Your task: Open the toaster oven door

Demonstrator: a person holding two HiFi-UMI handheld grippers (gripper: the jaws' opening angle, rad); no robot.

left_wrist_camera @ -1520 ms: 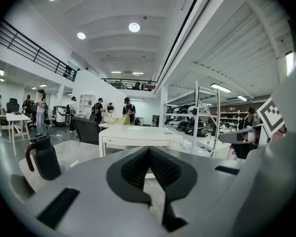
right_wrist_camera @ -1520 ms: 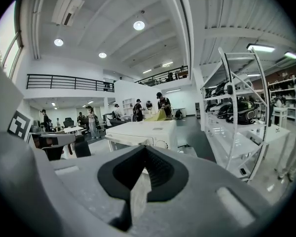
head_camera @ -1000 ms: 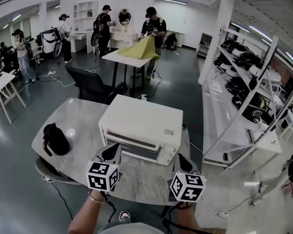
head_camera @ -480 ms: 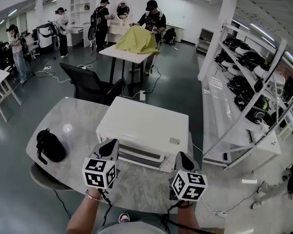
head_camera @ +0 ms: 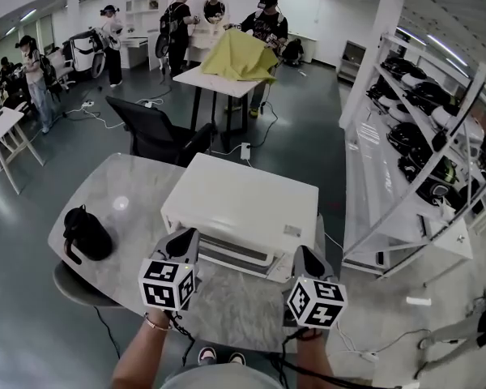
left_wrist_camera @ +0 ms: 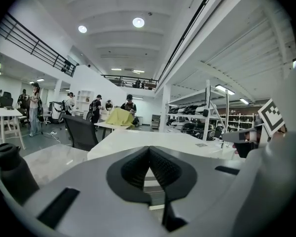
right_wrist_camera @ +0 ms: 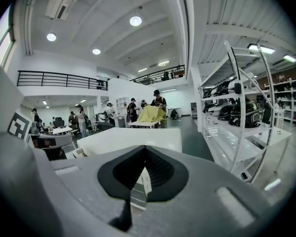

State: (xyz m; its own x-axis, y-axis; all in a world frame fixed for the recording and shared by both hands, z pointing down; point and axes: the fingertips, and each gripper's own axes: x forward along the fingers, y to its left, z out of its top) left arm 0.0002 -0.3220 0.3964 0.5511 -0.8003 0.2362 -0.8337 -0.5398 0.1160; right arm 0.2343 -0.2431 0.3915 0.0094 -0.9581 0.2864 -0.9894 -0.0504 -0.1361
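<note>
A white toaster oven (head_camera: pixel 247 201) stands on the pale marble table (head_camera: pixel 130 193), its door (head_camera: pixel 231 254) closed and facing me. My left gripper (head_camera: pixel 185 240) hovers just before the door's left end, jaws shut and empty. My right gripper (head_camera: pixel 304 255) is shut too, beside the oven's front right corner near the control panel. In the left gripper view, the left gripper (left_wrist_camera: pixel 149 149) points over the oven's top (left_wrist_camera: pixel 158 138). In the right gripper view, the right gripper (right_wrist_camera: pixel 145 148) has the oven (right_wrist_camera: pixel 130 139) ahead and to its left. Neither gripper touches the oven.
A black jug (head_camera: pixel 85 233) sits on the table's left part. Behind the table stands a dark office chair (head_camera: pixel 158 136). Further back there is a table with a yellow cloth (head_camera: pixel 239 59), with people around it. A white shelf rack (head_camera: pixel 413 136) runs along the right.
Both grippers have drawn in closer to the oven's front edge and sit slightly lower. Their jaws stay shut. The oven door has not moved.
</note>
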